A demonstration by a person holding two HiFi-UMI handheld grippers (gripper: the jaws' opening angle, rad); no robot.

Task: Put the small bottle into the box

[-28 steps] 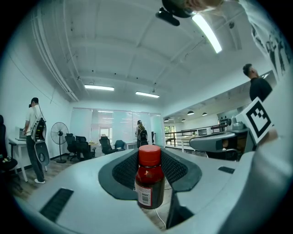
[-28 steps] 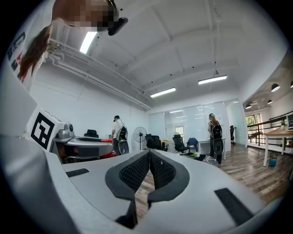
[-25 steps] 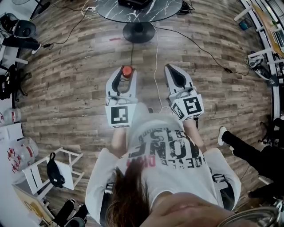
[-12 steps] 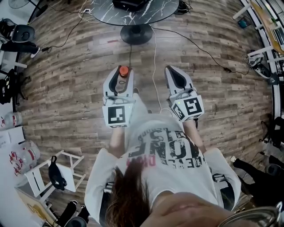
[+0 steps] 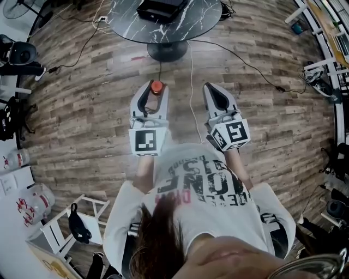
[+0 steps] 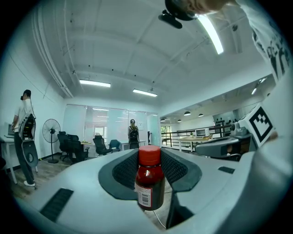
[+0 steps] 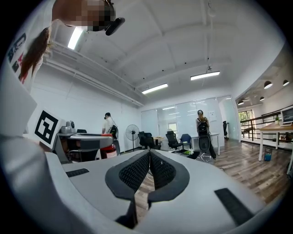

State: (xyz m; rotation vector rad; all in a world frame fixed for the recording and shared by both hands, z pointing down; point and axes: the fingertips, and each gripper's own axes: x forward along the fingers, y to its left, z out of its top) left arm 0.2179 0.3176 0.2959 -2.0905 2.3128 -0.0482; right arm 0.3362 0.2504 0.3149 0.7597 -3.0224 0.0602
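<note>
The small dark-red bottle with a red cap [image 5: 156,86] [image 6: 149,180] stands upright between the padded jaws of my left gripper [image 5: 154,90] [image 6: 149,155], which is shut on it and held out over the wooden floor. My right gripper [image 5: 212,88] [image 7: 149,156] is level with it to the right, its pads pressed together with nothing between them. A black box [image 5: 160,8] lies on the round dark marble table [image 5: 125,22] ahead, well beyond both grippers. In the right gripper view the left gripper with the bottle [image 7: 107,151] shows at the left.
Cables [image 5: 192,76] run across the floor from the table's pedestal base [image 5: 166,51]. A white frame with a black bag [image 5: 76,226] stands at the lower left, with gear along the left and right walls. People, office chairs and a fan [image 6: 51,130] are in the far room.
The table has slid nearer in the head view and the black box on it shows more fully. Both grippers keep their pose, and the bottle stays in the left one.
</note>
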